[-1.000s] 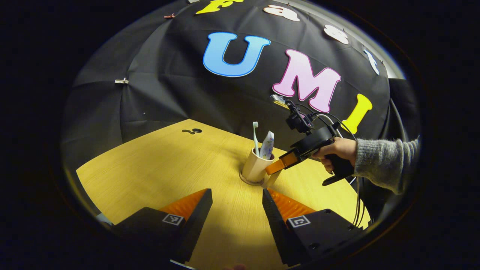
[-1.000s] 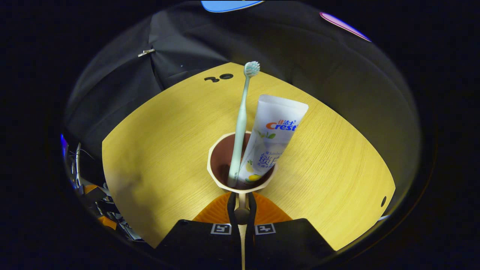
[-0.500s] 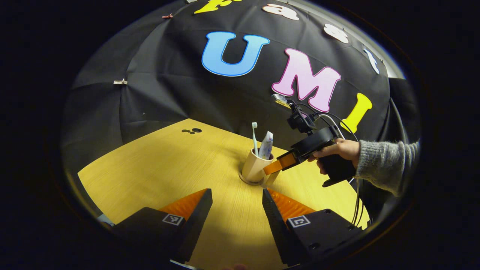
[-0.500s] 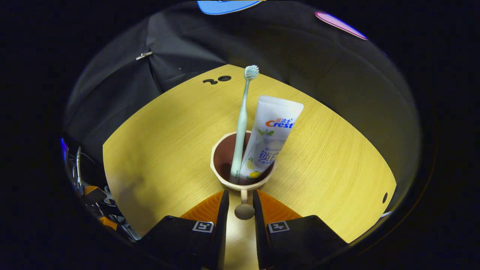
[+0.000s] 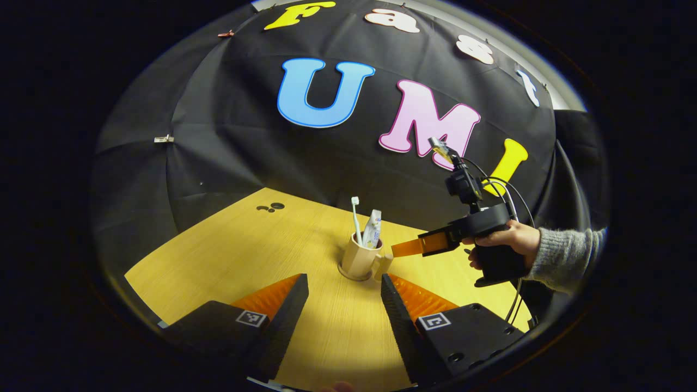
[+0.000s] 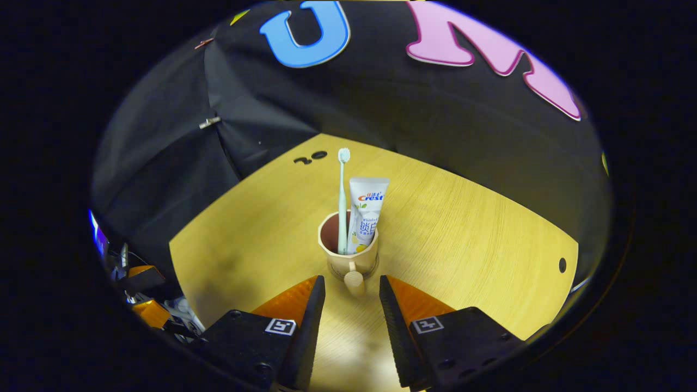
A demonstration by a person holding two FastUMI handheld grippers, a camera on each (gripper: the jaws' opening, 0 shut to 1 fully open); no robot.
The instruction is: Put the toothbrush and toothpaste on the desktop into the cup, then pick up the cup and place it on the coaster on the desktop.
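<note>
Cup (image 6: pixel 348 256): we are seeing a smooth beige mug with a knob handle, standing on a round coaster (image 5: pixel 348 275) on the wood-grain desktop (image 6: pixel 468 239).
Contents: toothbrush (image 6: pixel 342 201) and printed toothpaste (image 6: pixel 366 215) tube are standing inside.
Right gripper (image 6: pixel 351 283): jaws are gaping, just short of the handle; a sleeved hand (image 5: pixel 509 239) is holding it level.
Left gripper (image 5: pixel 344 286): open, holding nothing.

"Crest" on the toothpaste (image 6: pixel 366 215)

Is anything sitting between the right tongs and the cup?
Nothing visible. The right tongs stand open just short of the cup, its handle knob facing the gap, with bare desktop between them.
</note>
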